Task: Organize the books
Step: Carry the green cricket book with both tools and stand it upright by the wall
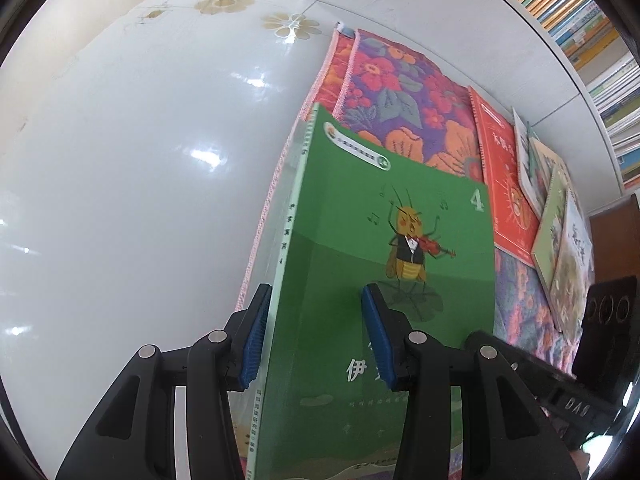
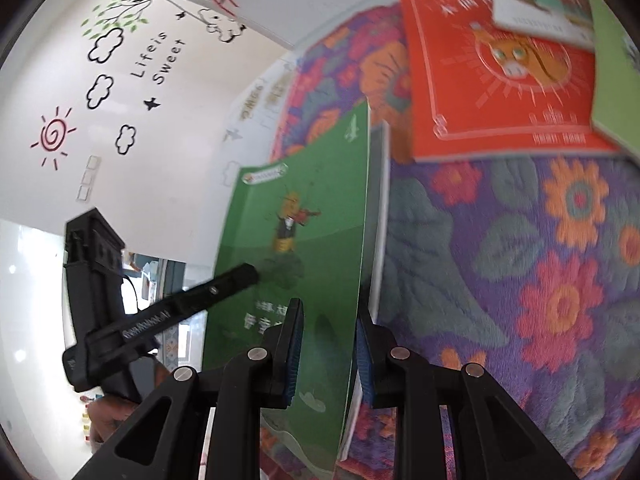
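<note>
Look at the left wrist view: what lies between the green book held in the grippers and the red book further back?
Only floral cloth shows between the green book and the red book; no other book lies there, as the left wrist view shows.

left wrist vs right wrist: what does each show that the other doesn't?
Only the left wrist view: the glossy white tabletop with flower prints, a row of shelved book spines, and the green book's spine edge.
Only the right wrist view: the white wall with sun, cloud and "Life is Sweet" decals.
Both: the green book with a violin-playing insect on its cover, the orange-red book, the floral cloth, and the other hand's gripper.
</note>
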Action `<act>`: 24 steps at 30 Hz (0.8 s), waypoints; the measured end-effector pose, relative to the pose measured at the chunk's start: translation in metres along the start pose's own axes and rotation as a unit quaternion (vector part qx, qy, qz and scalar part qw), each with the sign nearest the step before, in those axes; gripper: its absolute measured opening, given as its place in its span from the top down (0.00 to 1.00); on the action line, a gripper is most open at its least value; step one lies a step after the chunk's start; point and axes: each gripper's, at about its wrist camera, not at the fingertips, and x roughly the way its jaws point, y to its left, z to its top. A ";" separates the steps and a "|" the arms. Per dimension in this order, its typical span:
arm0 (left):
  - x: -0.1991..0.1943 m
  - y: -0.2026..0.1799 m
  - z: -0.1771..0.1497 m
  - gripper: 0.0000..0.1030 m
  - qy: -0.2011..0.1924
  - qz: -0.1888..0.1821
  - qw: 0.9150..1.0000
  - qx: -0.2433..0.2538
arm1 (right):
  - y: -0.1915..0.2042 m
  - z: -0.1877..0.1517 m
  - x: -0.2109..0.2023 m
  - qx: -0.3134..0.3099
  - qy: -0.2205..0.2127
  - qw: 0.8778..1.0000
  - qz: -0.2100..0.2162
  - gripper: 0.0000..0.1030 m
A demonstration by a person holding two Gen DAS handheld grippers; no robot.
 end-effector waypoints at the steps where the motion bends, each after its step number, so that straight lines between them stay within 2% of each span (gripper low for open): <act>1: 0.001 -0.002 0.001 0.60 0.001 0.007 1.000 0.004 | -0.004 -0.001 -0.001 0.001 -0.001 1.000 -0.004 0.76; 4: 0.002 -0.003 0.000 0.57 0.006 0.022 1.000 0.008 | -0.007 -0.002 -0.001 0.007 -0.008 1.000 -0.004 0.76; 8: 0.003 -0.002 0.001 0.55 0.008 0.064 0.998 0.016 | -0.007 -0.001 -0.002 0.013 0.001 1.000 -0.010 0.76; 17: 0.006 -0.001 0.001 0.55 0.013 0.069 0.997 0.016 | 0.003 0.004 0.002 0.023 -0.001 1.000 -0.015 0.76; 21: 0.008 0.000 0.003 0.55 0.012 0.066 0.998 0.010 | 0.003 0.003 -0.007 0.014 -0.013 0.999 -0.049 0.76; 24: 0.009 0.001 0.002 0.54 0.009 0.067 0.998 0.004 | 0.001 0.002 0.004 0.010 0.011 0.998 -0.055 0.76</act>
